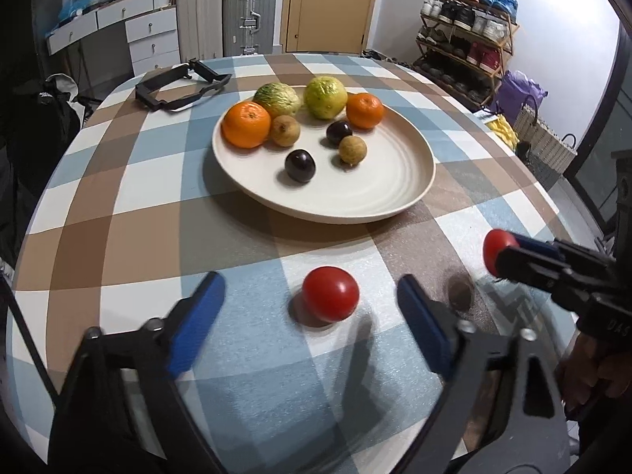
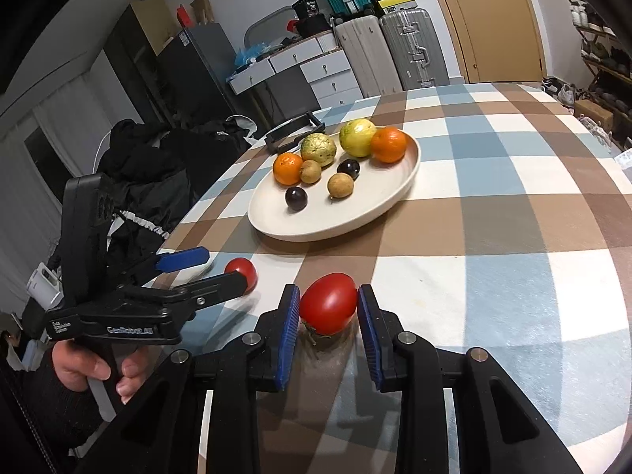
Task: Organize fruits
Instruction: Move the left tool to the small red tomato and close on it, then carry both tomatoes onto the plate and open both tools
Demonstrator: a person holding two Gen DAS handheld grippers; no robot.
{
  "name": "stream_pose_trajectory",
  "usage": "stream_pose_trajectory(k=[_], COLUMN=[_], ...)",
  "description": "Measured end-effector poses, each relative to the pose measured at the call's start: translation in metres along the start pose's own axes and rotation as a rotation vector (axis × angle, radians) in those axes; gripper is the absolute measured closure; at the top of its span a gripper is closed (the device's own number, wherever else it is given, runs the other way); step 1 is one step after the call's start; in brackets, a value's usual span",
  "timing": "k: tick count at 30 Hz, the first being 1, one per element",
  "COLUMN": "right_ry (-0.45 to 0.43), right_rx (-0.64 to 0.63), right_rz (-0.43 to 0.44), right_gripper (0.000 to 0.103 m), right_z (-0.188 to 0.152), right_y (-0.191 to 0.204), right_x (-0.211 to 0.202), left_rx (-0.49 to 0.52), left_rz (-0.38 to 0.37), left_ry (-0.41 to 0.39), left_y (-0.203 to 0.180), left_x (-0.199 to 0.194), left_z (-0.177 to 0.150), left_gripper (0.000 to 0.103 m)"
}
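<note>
Both grippers tilt down toward the near edge of the checked table (image 2: pixel 493 237), each held by its handle in a person's hand (image 2: pixel 91 367). The left gripper (image 1: pixel 312 308) has its jaws spread wide on either side of a small red tomato (image 1: pixel 331 294) that sits on the cloth, the blue pads clear of it on both sides. The right gripper (image 2: pixel 328 308) has its jaws pinching a second red tomato (image 2: pixel 328 303), which is oval, its long axis tipped up toward the right and its stem end down toward the cloth. Farther back stands a cream plate (image 2: pixel 387 201), well apart from both tomatoes, carrying eight fruits: two oranges (image 1: pixel 245 124), two yellow-green round fruits (image 1: pixel 325 97), two small brown ones (image 1: pixel 285 130) and two dark plums (image 1: pixel 300 165). A black strap-like frame (image 1: pixel 177 87) lies beyond the plate.
</note>
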State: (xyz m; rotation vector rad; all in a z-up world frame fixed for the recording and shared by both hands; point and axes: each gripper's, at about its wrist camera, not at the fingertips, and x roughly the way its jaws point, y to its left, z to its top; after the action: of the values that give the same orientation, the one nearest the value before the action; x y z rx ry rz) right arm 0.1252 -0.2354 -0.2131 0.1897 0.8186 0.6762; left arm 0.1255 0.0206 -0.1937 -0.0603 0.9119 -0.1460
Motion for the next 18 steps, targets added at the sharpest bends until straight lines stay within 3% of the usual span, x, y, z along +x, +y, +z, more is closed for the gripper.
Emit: stream_pose_trajectory(k=[6, 7, 8, 18], right_ry=[-0.029, -0.028, -0.027, -0.029], right_rx=[0.012, 0.020, 0.025, 0.031], right_rz=[0.021, 0.024, 0.025, 0.038], right_gripper=[0.073, 0.073, 0.072, 0.072], right_z=[0.000, -0.001, 0.000, 0.000], right_y=[-0.007, -0.009, -0.010, -0.012], right_x=[-0.008, -0.007, -0.007, -0.006], left_rx=[0.002, -0.001, -0.013, -0.054], left_rz=[-0.029, -0.033, -0.050, -0.107], left_ry=[0.047, 0.047, 0.048, 0.021], left_y=[-0.002, -0.001, 0.001, 0.011], left_x=[0.010, 0.011, 0.011, 0.000], left_z=[0.003, 0.004, 0.004, 0.011], left_gripper=[0.057, 0.072, 0.077, 0.077])
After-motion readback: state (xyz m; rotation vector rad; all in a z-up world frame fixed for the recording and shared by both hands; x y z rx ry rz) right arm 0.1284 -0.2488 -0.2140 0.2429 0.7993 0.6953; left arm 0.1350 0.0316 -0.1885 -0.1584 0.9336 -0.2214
